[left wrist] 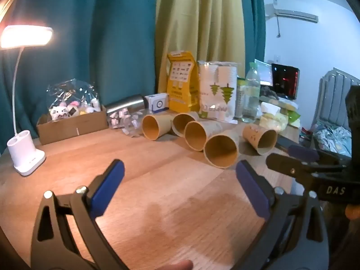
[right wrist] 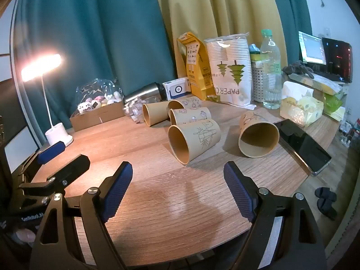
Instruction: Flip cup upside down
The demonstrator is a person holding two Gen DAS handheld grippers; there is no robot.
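On table (right wrist: 157,193), five cups (right wrist: 193,140) lying sideways, both claws (right wrist: 177,189) spread, empty.

My fingers (right wrist: 117,193) wear blue ribbed pads; beyond the wooden table (right wrist: 157,202), 5 tan paper cups (right wrist: 193,139) show line-drawn bamboo, by teal curtains (right wrist: 101,33).

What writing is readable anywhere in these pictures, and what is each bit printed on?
"PAPER C", rest cut off: white paper cup bag, printed sideways.
"DAS": black body of the right tongs, seen from the left camera.
Unreadable: yellow pouch, bottle label, small white-and-blue box, blurred white lettering on the left tongs, sketches on the cups.
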